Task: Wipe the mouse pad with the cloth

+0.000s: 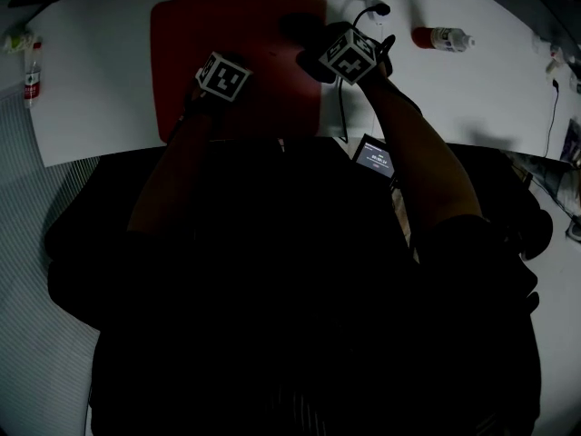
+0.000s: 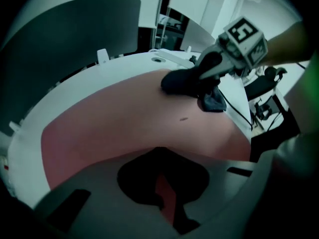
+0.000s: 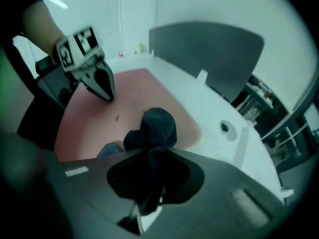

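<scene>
White desk (image 1: 91, 89) bears a smooth red pad (image 1: 236, 53); right hand-held gripper (image 3: 152, 178) pinches bunched dark cloth (image 3: 157, 126), left hand-held gripper (image 2: 164, 193) pressed together.

Head view: is looking forward and steeply down from the person's head, standing well off and taking in the white table (image 1: 91, 80), the whole red mouse pad (image 1: 245, 34) and both arms.
Left gripper view: is riding low over the pad, looking along its own jaws and across the pad toward the right gripper (image 2: 207, 76) and the dark cloth (image 2: 182, 81).
Right gripper view: is looking along its own jaws with the cloth close in front, facing across the pad toward the left gripper (image 3: 105, 92).
Shared ground: all three views are covering the pad; the two gripper views are facing each other.
</scene>
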Demonstrator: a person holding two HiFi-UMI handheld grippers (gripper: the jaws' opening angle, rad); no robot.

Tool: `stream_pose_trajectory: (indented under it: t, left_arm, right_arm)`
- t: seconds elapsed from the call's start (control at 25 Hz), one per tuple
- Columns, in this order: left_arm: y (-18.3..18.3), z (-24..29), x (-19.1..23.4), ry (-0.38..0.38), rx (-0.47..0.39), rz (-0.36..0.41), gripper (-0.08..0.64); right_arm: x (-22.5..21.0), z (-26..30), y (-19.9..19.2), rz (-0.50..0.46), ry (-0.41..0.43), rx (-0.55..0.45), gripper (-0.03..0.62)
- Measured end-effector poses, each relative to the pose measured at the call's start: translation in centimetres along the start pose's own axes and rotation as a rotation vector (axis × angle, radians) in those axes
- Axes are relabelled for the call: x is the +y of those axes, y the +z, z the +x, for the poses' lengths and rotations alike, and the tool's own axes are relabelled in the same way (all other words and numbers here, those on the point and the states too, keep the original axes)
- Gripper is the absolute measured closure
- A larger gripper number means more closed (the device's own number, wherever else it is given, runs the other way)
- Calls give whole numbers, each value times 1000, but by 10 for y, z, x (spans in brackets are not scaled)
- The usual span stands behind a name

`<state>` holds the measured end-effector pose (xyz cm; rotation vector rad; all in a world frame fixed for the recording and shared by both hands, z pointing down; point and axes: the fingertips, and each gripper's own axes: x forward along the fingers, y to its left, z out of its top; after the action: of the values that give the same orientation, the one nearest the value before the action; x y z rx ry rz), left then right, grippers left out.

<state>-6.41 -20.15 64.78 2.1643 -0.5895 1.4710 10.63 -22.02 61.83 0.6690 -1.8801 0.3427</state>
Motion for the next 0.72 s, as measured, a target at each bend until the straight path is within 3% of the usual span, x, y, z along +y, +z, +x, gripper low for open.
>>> stream_pose_trajectory:
  t: [0.12, 0.2, 0.28, 0.36, 0.56, 0.72]
  left_arm:
    - [-1, -9, 1, 30, 18, 58, 552]
    - [14, -25, 0, 25, -50, -14, 552]
    - [44, -51, -9, -27, -182, -128, 552]
    - [81, -89, -24, -86, -333, -186, 552]
    - [172, -206, -60, -152, -664, -131, 554]
    - [226, -294, -101, -180, -912, -36, 552]
  right_arm:
    - [-4, -40, 9, 122, 6, -181, 555]
    - [-7, -84, 19, 220, 36, -321, 555]
    - [-12, -131, 30, 290, 59, -445, 555]
    - [-17, -176, 37, 343, 54, -537, 555]
    - [-33, -269, 48, 418, 9, -714, 555]
    - [-25, -336, 69, 442, -2, -870, 555]
